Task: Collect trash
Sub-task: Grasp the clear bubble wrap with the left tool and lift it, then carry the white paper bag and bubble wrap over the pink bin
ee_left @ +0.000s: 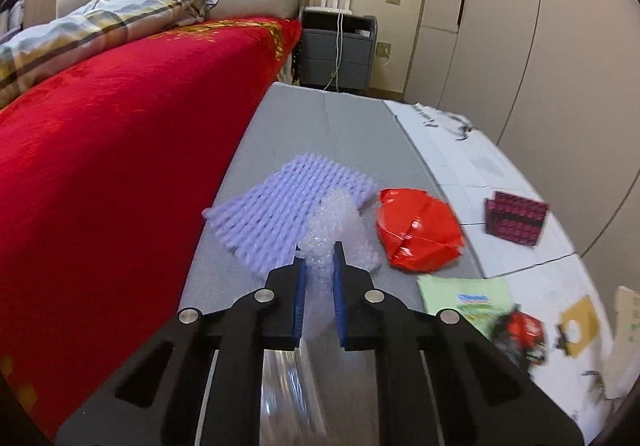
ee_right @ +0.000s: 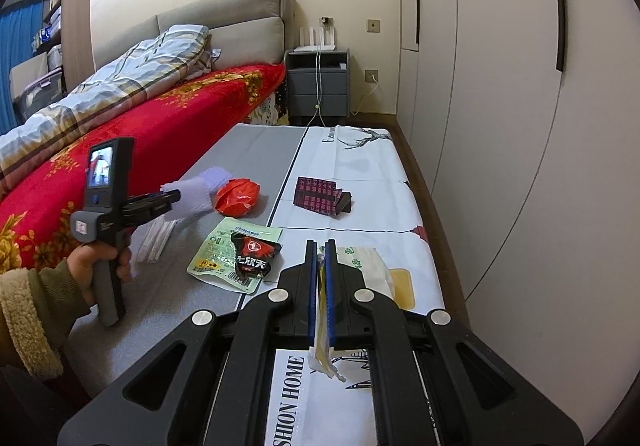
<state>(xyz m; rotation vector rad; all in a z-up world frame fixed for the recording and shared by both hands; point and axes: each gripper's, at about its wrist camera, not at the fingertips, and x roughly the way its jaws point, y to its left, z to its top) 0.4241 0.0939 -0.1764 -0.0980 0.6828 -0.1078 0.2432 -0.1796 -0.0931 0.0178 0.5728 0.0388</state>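
My left gripper (ee_left: 319,252) is shut on a piece of clear bubble wrap (ee_left: 336,230), held over the grey part of the table. A lilac foam net (ee_left: 280,210) lies just beyond it, and a crumpled red wrapper (ee_left: 418,230) to its right. My right gripper (ee_right: 319,246) is shut on a thin white and yellow plastic bag (ee_right: 372,266), which trails between the fingers. In the right wrist view the left gripper (ee_right: 172,202) reaches toward the foam net (ee_right: 196,192) and red wrapper (ee_right: 238,198). A green packet (ee_right: 224,252) and a black and red wrapper (ee_right: 252,256) lie in front.
A dark patterned box (ee_right: 320,196) stands on the white printed cloth (ee_right: 360,166). A bed with a red blanket (ee_left: 100,126) runs along the table's left side. A grey nightstand (ee_right: 318,86) is at the far end, wardrobe doors (ee_right: 500,86) on the right.
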